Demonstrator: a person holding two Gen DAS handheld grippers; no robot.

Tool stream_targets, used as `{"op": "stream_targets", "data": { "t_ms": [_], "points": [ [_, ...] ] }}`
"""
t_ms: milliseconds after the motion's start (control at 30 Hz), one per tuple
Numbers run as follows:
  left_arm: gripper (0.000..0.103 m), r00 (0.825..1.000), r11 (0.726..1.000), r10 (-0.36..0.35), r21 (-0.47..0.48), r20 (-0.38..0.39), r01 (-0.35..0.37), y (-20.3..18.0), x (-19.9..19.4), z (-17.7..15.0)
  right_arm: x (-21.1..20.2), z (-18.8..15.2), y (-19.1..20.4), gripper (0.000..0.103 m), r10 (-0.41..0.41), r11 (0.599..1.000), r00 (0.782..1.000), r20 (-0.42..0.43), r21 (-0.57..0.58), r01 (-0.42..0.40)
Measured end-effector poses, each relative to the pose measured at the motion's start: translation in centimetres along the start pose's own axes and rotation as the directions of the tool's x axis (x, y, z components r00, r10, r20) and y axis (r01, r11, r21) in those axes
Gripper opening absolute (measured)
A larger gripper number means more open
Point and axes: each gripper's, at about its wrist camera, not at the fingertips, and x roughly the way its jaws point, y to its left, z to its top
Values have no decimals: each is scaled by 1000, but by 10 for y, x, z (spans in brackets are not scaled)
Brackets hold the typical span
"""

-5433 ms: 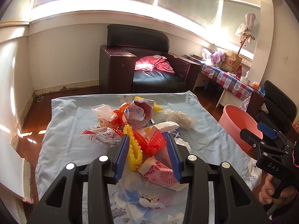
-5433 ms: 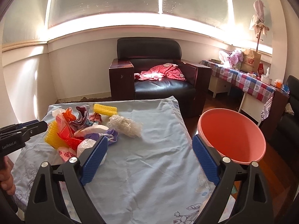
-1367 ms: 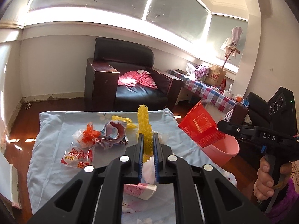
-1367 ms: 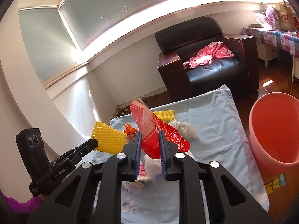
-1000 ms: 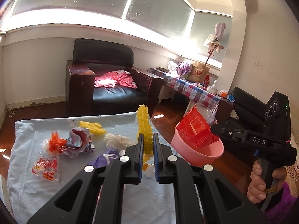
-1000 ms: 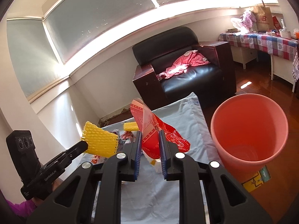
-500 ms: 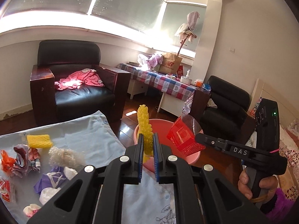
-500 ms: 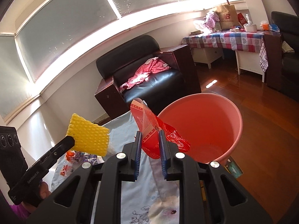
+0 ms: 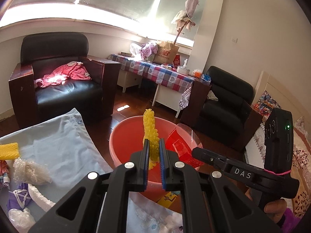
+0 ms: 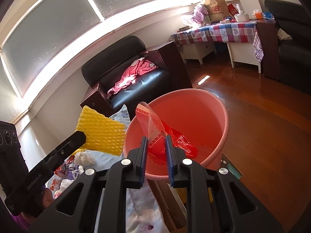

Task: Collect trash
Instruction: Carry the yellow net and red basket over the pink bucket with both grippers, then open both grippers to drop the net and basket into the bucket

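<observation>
Foam netting (image 9: pixel 150 136), yellow and upright, is pinched between the blue pads of my left gripper (image 9: pixel 153 149), jaws nearly together on it. In the left wrist view it stands in front of the pink bucket (image 9: pixel 120 136), whose open mouth sits just past the edge of the table covered in a light blue cloth (image 9: pixel 58 145). My right gripper (image 9: pixel 196 152) comes in from the right side, holding a red wrapper (image 9: pixel 179 148) over the bucket's near right rim. Bare wooden floor (image 9: pixel 124 104) separates the bucket from the black armchair (image 9: pixel 58 81) behind it. More trash lies on the cloth at left: a second yellow foam piece (image 9: pixel 8 151) and a white fluffy wad (image 9: pixel 29 171).

From the right wrist view, my right gripper (image 10: pixel 156 147) is clamped on the red wrapper (image 10: pixel 155 136), which has a clear curled flap at its top. The wrapper hangs inside the outline of the bucket (image 10: pixel 221 120), over its near rim. My left gripper (image 10: pixel 77 137) reaches in from the left, its yellow netting (image 10: pixel 101 132) just beside the bucket's left rim, over the cloth's edge (image 10: pixel 120 114). To the right of the bucket the floor (image 10: pixel 262 136) lies open.
</observation>
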Motion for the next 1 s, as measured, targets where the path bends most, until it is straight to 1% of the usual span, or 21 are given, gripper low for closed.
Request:
{"op": "stream_targets", "data": {
  "t_ms": [67, 233, 333, 433, 467, 533, 567, 600, 633, 767, 833, 900, 967, 1000],
  "points": [
    [9, 1000, 1000, 3, 1, -21, -3, -1, 13, -2, 6, 0, -4, 19, -2, 1000, 1000, -6, 18, 2],
    [9, 997, 1000, 17, 1, -78, -17, 4, 40, -7, 19, -1, -7, 19, -27, 1000, 1000, -16, 14, 27],
    [9, 995, 1000, 21, -3, -103, -21, 6, 50, -10, 26, -3, -7, 19, -41, 999, 999, -25, 16, 42],
    [10, 994, 1000, 26, -12, -109, -28, 4, 51, -14, 29, -4, -5, 19, -70, 998, 997, -21, 8, 70],
    [12, 994, 999, 30, -13, -109, -32, 4, 51, -15, 30, -4, -5, 19, -81, 997, 997, -19, 3, 81],
    [23, 994, 999, 32, -17, -109, -34, 5, 50, -15, 31, -4, -3, 19, -105, 994, 994, -13, -13, 105],
    [26, 994, 999, 33, -20, -106, -35, 5, 49, -15, 31, -6, -3, 19, -114, 993, 993, -12, -18, 114],
    [34, 994, 999, 33, -26, -104, -36, 6, 48, -15, 31, -6, -3, 19, -121, 992, 993, -11, -22, 121],
    [40, 994, 999, 32, -32, -102, -35, 6, 46, -15, 32, -6, -2, 19, -121, 992, 993, -13, -25, 120],
    [44, 996, 999, 28, -41, -88, -32, 7, 40, -13, 35, -3, -5, 19, -101, 994, 994, -33, -33, 100],
    [48, 996, 999, 29, -43, -80, -32, 8, 37, -12, 36, -3, -3, 19, -98, 994, 994, -39, -49, 96],
    [49, 997, 999, 26, -44, -68, -29, 8, 32, -10, 36, -4, 1, 20, -100, 993, 994, -39, -68, 97],
    [51, 998, 999, 27, -46, -57, -29, 8, 26, -8, 35, -4, 4, 37, -108, 991, 993, -37, -78, 105],
    [53, 998, 998, 26, -48, -52, -29, 8, 23, -7, 34, -5, 5, 39, -109, 991, 994, -30, -78, 106]
  ]
}}
